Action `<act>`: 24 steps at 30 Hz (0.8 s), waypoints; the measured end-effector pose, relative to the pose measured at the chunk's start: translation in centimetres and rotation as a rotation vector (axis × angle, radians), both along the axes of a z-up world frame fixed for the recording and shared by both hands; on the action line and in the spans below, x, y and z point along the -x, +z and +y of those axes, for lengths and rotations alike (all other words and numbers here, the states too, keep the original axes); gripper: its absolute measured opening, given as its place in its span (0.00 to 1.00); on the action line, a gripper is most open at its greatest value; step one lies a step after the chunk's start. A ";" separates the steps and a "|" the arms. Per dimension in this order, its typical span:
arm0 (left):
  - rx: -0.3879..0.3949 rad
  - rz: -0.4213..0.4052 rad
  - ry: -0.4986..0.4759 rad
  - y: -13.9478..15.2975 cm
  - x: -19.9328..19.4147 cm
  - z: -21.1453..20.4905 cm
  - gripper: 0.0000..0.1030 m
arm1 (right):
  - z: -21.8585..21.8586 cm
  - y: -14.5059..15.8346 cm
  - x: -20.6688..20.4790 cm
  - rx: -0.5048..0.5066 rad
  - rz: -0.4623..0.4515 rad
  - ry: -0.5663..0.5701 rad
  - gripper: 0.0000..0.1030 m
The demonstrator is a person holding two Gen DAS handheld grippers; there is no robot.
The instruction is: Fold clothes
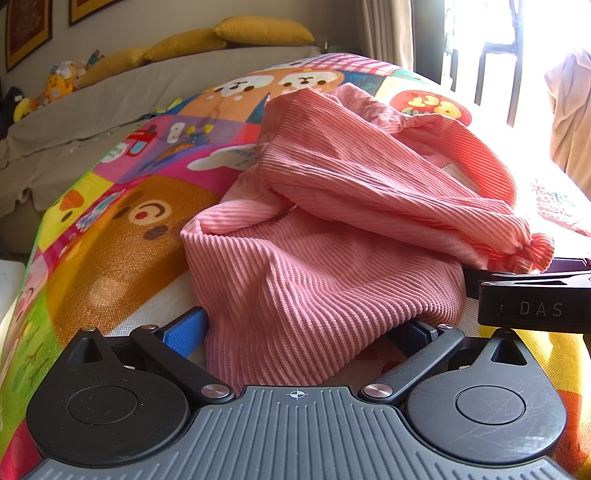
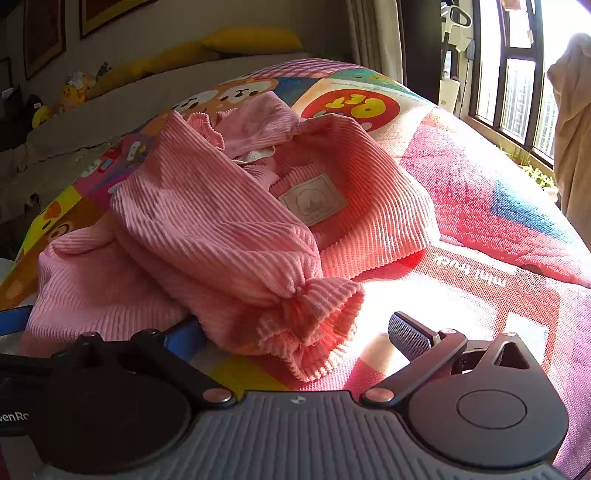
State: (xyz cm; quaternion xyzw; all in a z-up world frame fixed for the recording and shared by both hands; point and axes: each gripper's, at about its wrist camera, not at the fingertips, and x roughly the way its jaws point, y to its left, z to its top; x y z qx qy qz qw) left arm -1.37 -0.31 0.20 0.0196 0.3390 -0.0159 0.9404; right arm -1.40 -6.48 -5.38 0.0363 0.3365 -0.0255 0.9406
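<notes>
The left gripper (image 1: 295,328) is seen spread wide, its blue-padded finger (image 1: 186,330) at the left and its dark finger partly buried under cloth at the right. The hem of the pink ribbed sweater (image 1: 314,280) is draped between the two fingers and over the gripper's front; no pinch is made on it. The right gripper (image 2: 295,332) is likewise spread wide: its blue-padded finger (image 2: 184,338) is tucked against the underside of the folded sleeve, and its black textured finger (image 2: 410,334) is lifted clear of the cloth, above the sunlit playmat (image 2: 480,221). The gathered sleeve cuff (image 2: 317,317) is laid between these fingers, ungripped.

The sweater is found crumpled near the near edge of the colourful cartoon playmat, one sleeve folded across its body, its neck label (image 2: 314,199) turned up. Both grippers are held low at that near edge, side by side. Beyond the far edge, yellow cushions (image 1: 258,31) and plush toys (image 1: 59,86) are ranged along a grey sofa (image 1: 110,103); a bright window (image 2: 517,74) is seen to the right.
</notes>
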 end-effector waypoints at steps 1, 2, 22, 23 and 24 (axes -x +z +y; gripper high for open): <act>0.000 0.000 0.000 0.0 0.0 0.0 1.00 | 0.0 0.0 0.0 0.000 0.000 0.000 1.00; 0.000 0.001 0.000 0.0 0.0 0.0 1.00 | 0.0 0.0 0.0 0.000 0.000 0.000 1.00; 0.001 0.001 -0.001 0.1 0.1 0.0 1.00 | 0.0 0.1 0.0 0.000 0.000 0.000 1.00; 0.001 0.001 -0.001 0.1 0.1 0.0 1.00 | 0.0 0.1 0.0 0.000 0.000 0.000 1.00; 0.001 0.001 -0.001 0.1 0.1 0.0 1.00 | 0.0 0.1 -0.1 0.000 0.000 0.000 1.00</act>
